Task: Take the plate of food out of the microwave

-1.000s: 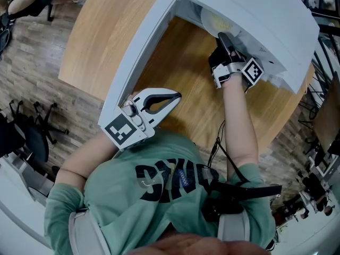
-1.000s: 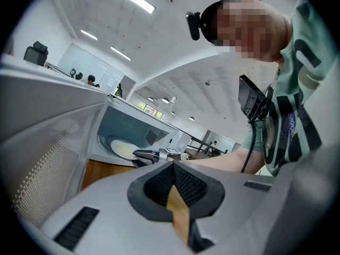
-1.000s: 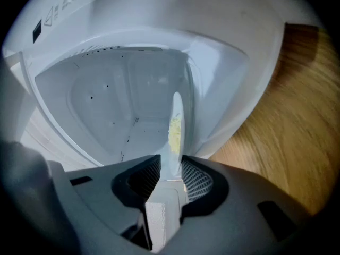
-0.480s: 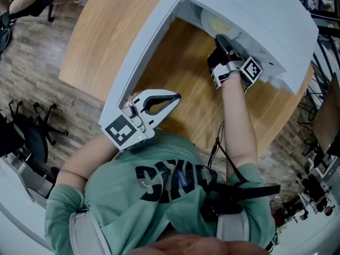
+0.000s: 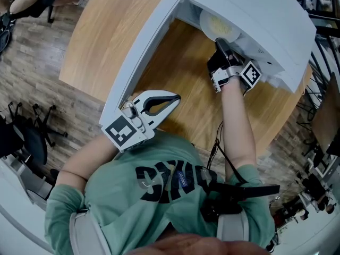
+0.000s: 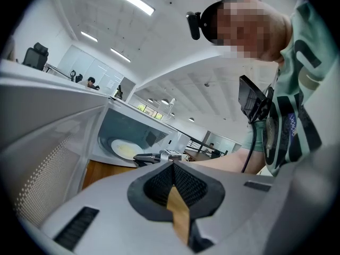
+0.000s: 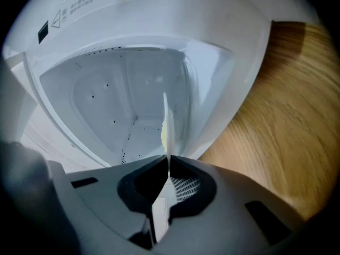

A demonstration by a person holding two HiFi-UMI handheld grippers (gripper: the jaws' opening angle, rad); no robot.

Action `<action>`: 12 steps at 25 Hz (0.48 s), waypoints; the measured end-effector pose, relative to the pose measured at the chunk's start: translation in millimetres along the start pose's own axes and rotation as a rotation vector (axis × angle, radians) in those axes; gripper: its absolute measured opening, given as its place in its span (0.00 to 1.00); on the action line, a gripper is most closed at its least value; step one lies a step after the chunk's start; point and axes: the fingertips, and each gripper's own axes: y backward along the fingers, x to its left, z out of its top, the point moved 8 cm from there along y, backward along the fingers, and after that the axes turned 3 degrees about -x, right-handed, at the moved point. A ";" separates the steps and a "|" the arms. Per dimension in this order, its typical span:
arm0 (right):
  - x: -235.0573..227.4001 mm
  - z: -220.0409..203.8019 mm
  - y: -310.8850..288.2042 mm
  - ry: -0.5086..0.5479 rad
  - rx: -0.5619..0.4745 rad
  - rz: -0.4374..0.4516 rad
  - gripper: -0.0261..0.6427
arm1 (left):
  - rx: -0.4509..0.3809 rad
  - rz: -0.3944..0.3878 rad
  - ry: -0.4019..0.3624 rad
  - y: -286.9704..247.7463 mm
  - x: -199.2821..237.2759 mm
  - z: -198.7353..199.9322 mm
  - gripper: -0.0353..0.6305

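Our right claw [image 5: 219,40] is clamped on the near rim of the round white plate [image 5: 215,21] that carries pale yellow food. Its jaws have just been closing, and in the right gripper view the rim stands edge-on between the pads as a thin white line. The claw reaches level into the mouth of the white microwave [image 5: 265,15], with its marker cube just outside the opening. The plate sits inside the microwave's cavity, close to the front, and none of it has crossed the threshold.

Our left claw [image 5: 178,96] hangs in front of the microwave with its jaws together and nothing between them; only wood grain shows through the gap behind the tips. It sits just beside the free edge of the white microwave door [image 5: 143,52], which is swung wide open on the microwave's left side. We cannot tell whether the claw touches that edge.

The microwave stands on a round light wooden table [image 5: 180,68], with bare tabletop showing in front of its opening. Well apart from the microwave, black office chairs [image 5: 32,132] stand on the grey plank floor [image 5: 37,62].
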 end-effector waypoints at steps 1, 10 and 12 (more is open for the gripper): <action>0.9 -1.4 1.3 0.001 0.004 0.004 0.06 | -0.002 0.000 -0.002 0.2 0.0 0.3 0.05; 7.4 -13.2 25.7 -0.003 0.042 0.020 0.06 | -0.011 0.001 -0.019 -4.2 -3.9 3.2 0.05; 9.9 -16.2 32.7 0.002 0.054 0.024 0.06 | -0.016 -0.003 -0.029 -7.5 -4.9 3.4 0.05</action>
